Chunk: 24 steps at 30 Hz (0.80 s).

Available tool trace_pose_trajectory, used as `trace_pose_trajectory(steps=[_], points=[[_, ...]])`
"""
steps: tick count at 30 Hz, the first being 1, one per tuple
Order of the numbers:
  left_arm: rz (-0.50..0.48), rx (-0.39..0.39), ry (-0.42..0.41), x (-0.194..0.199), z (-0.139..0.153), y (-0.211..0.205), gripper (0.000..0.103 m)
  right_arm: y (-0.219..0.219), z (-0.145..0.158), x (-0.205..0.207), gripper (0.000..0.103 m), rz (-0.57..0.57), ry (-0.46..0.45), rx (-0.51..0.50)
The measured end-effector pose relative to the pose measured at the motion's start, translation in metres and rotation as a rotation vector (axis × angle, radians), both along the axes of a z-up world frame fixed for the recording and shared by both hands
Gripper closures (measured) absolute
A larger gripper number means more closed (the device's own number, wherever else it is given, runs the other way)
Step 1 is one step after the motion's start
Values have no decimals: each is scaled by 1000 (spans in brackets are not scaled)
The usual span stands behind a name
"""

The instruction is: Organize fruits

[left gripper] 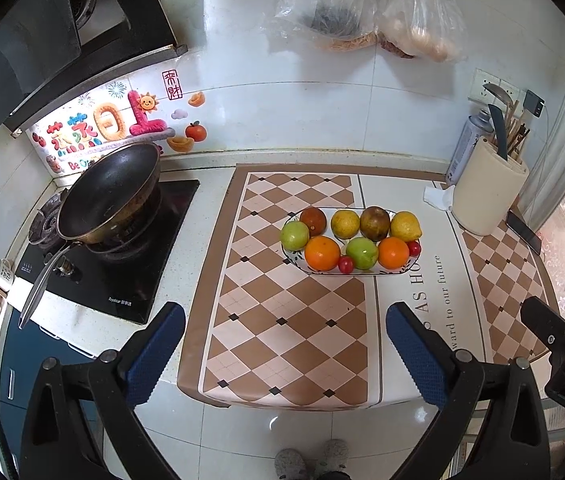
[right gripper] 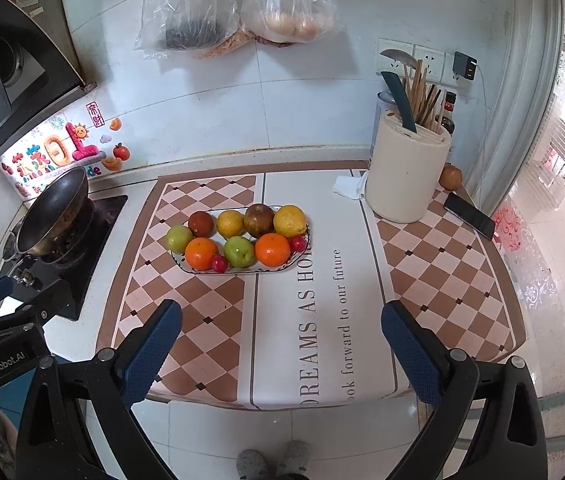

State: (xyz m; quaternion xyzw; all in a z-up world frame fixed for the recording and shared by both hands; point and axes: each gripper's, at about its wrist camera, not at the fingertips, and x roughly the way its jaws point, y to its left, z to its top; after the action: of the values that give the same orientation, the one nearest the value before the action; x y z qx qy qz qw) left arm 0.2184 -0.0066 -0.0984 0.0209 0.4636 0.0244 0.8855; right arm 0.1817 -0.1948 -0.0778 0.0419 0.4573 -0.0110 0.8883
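A white oval plate (left gripper: 396, 271) (right gripper: 278, 269) sits on the checkered mat at mid-counter. It holds two oranges (left gripper: 321, 253) (right gripper: 272, 249), two green apples (left gripper: 361, 253) (right gripper: 238, 251), two yellow lemons (left gripper: 405, 226) (right gripper: 289, 221), two dark brown fruits (left gripper: 374, 223) (right gripper: 259, 220) and small red tomatoes (left gripper: 345, 265) (right gripper: 219, 263). My left gripper (left gripper: 284, 344) is open and empty, held back over the counter's front edge. My right gripper (right gripper: 281, 344) is open and empty, also near the front edge. A lone orange fruit (right gripper: 450, 177) lies behind the utensil holder.
A black wok (left gripper: 108, 192) (right gripper: 52, 210) sits on the stove at left. A cream utensil holder (left gripper: 488, 196) (right gripper: 404, 176) with a knife and chopsticks stands at right, with a phone (right gripper: 469, 215) and crumpled tissue (right gripper: 349, 186) nearby. Plastic bags (right gripper: 242, 4) hang on the wall.
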Motion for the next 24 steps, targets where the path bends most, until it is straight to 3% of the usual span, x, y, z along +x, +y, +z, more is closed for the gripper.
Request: trace_pose_trajectory(steps=[24], points=[[-4, -5, -6, -4, 4, -6, 0, -7, 2, 0, 1, 0, 1, -13]])
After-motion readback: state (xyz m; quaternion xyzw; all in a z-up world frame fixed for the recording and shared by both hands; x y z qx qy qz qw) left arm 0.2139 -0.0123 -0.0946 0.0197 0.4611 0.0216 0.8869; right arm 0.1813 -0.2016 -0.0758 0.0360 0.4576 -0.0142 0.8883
